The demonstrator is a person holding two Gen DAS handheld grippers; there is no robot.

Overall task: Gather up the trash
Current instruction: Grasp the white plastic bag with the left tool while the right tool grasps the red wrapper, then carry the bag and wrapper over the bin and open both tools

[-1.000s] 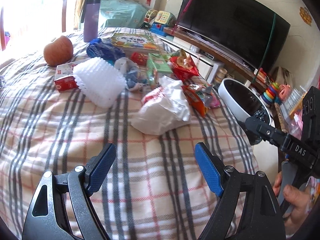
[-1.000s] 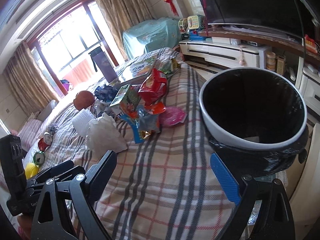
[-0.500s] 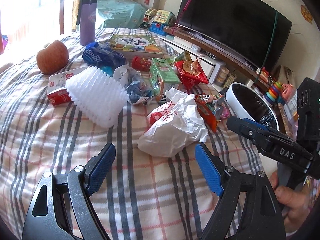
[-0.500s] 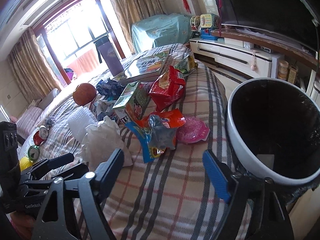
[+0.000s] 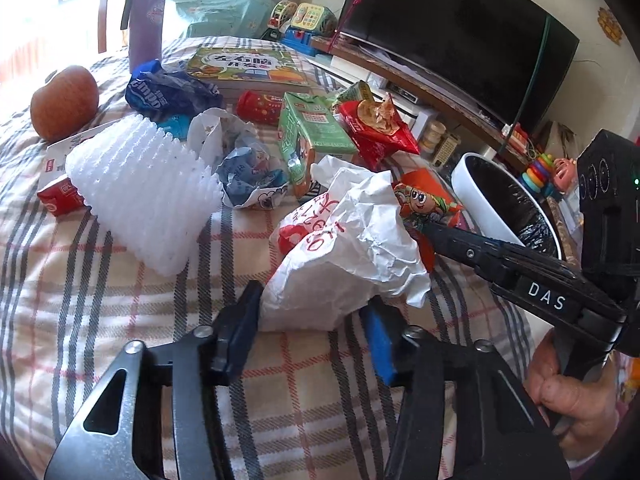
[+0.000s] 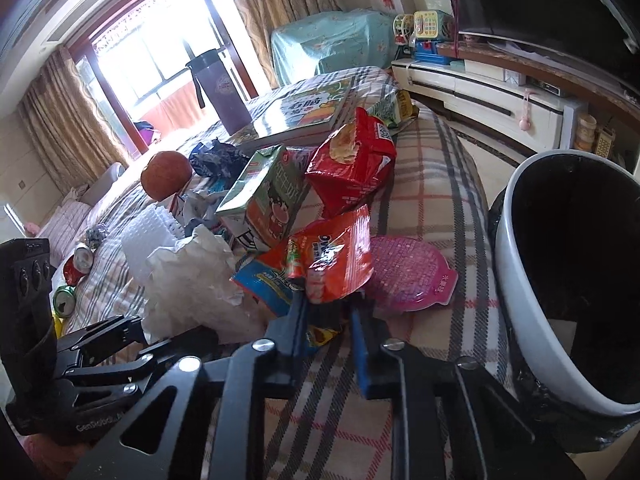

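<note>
A crumpled white paper bag [image 5: 344, 248] lies on the plaid cloth among the trash. My left gripper [image 5: 310, 326] has closed in on the bag's near end, with both blue pads against its sides. My right gripper [image 6: 328, 316] is shut on an orange snack wrapper [image 6: 336, 260], which also shows in the left wrist view [image 5: 428, 202]. The white bin with a black liner [image 6: 516, 272] stands to the right of the table edge. The white bag also shows in the right wrist view [image 6: 192, 276].
Behind lie a white foam net sleeve [image 5: 144, 188], a green carton [image 5: 312, 132], a red snack bag [image 5: 376, 128], a blue wrapper [image 5: 168, 92], an apple [image 5: 64, 100], a book [image 5: 244, 66], a purple flask [image 5: 146, 16] and a pink lid [image 6: 404, 276].
Both grippers moved forward into the trash pile. The left jaws narrowed around the white paper bag. The right jaws closed on the orange wrapper.
</note>
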